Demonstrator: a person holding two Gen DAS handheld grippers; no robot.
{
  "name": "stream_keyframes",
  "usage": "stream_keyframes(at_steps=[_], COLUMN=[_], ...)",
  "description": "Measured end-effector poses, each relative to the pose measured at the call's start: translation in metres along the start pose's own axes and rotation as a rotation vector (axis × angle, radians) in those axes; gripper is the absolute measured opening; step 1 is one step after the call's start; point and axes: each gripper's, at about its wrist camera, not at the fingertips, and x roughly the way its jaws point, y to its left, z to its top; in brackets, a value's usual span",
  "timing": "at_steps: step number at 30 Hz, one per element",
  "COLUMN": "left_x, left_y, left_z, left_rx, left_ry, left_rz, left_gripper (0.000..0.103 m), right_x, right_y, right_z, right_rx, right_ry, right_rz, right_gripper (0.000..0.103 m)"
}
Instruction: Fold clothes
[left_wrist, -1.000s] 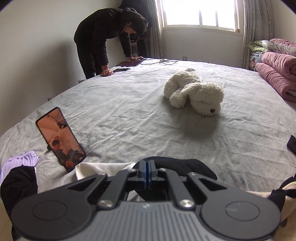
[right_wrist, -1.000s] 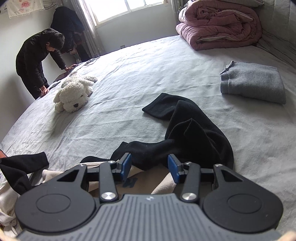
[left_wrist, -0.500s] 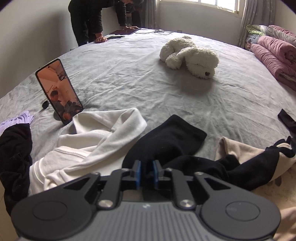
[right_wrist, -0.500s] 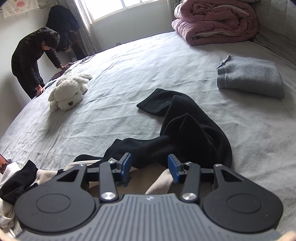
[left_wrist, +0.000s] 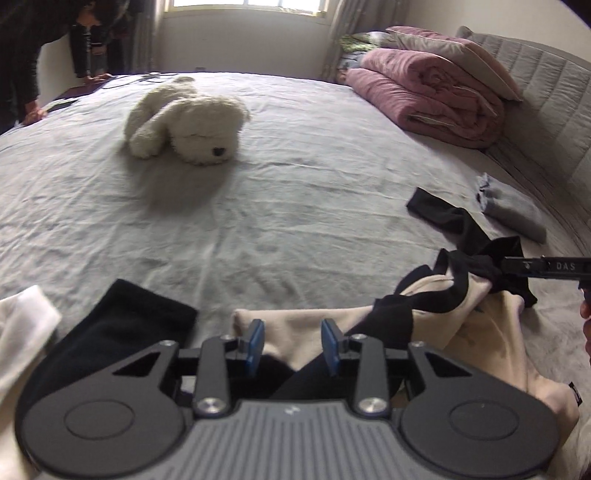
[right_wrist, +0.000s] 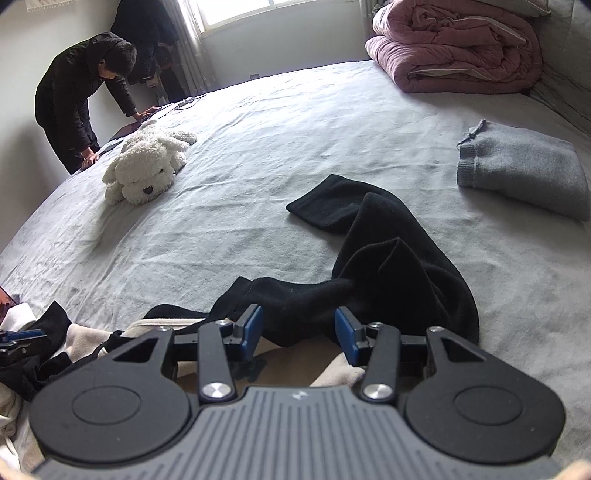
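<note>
A beige garment (left_wrist: 295, 328) with black sleeves and trim lies crumpled at the near edge of the grey bed (left_wrist: 295, 206). My left gripper (left_wrist: 292, 345) hovers low over its left end. The jaws are closing, with a beige fold and some black cloth between the blue pads, which do not press on it. My right gripper (right_wrist: 299, 332) is shut on a bunched black part of the same garment (right_wrist: 388, 280). In the left wrist view one right finger (left_wrist: 535, 266) holds that cloth tented above the bed.
A white plush dog (left_wrist: 188, 122) lies mid-bed. A folded grey garment (right_wrist: 524, 170) sits to the right and a pink quilt (left_wrist: 424, 92) by the headboard. White clothing (left_wrist: 22, 325) and a black piece (left_wrist: 110, 325) lie left. A person (right_wrist: 74, 96) leans on the far edge.
The left gripper swung right and lower, away from the phone and white clothing, onto the beige garment. Its jaws went from shut to apart. The right gripper kept its place and grip.
</note>
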Motion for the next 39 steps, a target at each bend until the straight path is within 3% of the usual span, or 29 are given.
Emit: stream_keyframes(at_steps=[6, 9, 14, 19, 27, 32, 35, 39], left_x=[0.029, 0.045, 0.048, 0.043, 0.040, 0.041, 0.042, 0.037], left_y=[-0.007, -0.005, -0.013, -0.011, 0.004, 0.013, 0.009, 0.004], left_z=[-0.014, -0.021, -0.028, -0.031, -0.026, -0.023, -0.023, -0.020], left_rx=[0.022, -0.013, 0.063, 0.118, 0.084, 0.049, 0.052, 0.063], left_ry=[-0.001, 0.046, 0.032, 0.048, 0.106, 0.156, 0.170, 0.157], left_rz=[-0.133, -0.175, -0.185, -0.235, -0.252, -0.285, -0.284, -0.256], left_gripper=[0.028, 0.028, 0.028, 0.028, 0.028, 0.027, 0.014, 0.007], right_x=[0.018, 0.033, 0.060, 0.062, 0.062, 0.059, 0.054, 0.046], right_y=[0.006, 0.000, -0.011, -0.020, -0.006, 0.000, 0.010, 0.019], right_z=[0.016, 0.019, 0.014, -0.017, -0.021, -0.024, -0.028, -0.031], right_rx=[-0.091, -0.114, -0.131, -0.171, -0.304, -0.336, -0.390, -0.423], right_ry=[-0.013, -0.012, 0.024, 0.010, 0.020, 0.025, 0.012, -0.025], right_rz=[0.057, 0.102, 0.120, 0.113, 0.066, 0.052, 0.019, -0.026], right_gripper=[0.048, 0.048, 0.048, 0.049, 0.048, 0.038, 0.025, 0.021])
